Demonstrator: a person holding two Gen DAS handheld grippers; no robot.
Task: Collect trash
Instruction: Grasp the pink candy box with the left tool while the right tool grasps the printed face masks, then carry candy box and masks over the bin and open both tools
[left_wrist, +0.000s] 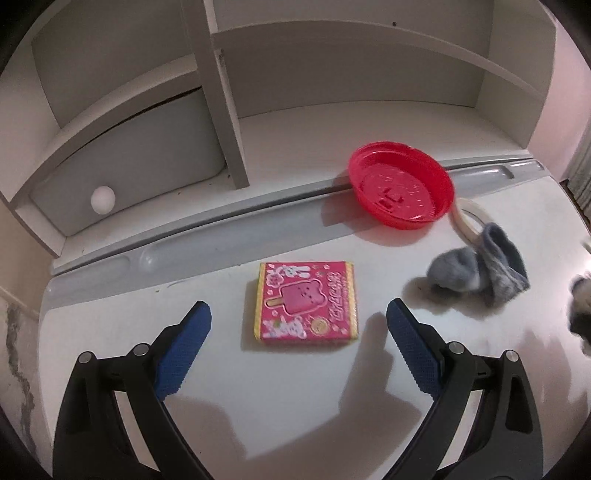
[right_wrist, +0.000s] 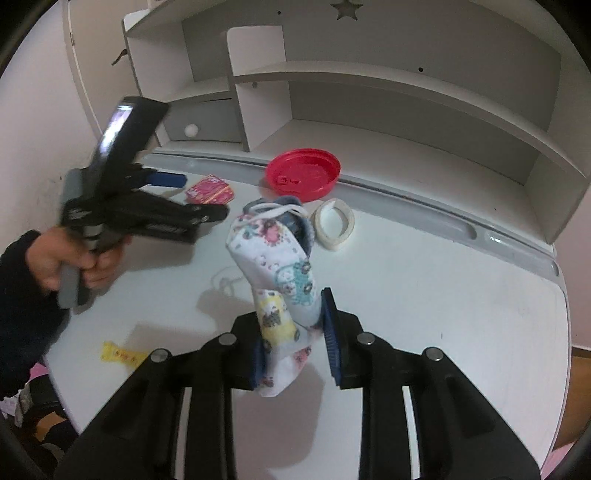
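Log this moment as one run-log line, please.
left tongs: open, poised over pink wrapper | right tongs: gripping printed cloth | red lid, tape roll: untouched on desk

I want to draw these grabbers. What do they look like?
Each tool is black plastic with two long arms, silver round bolts and bumpy blue pads. The left tool has a grey handle, and the hand on it wears a dark sleeve.
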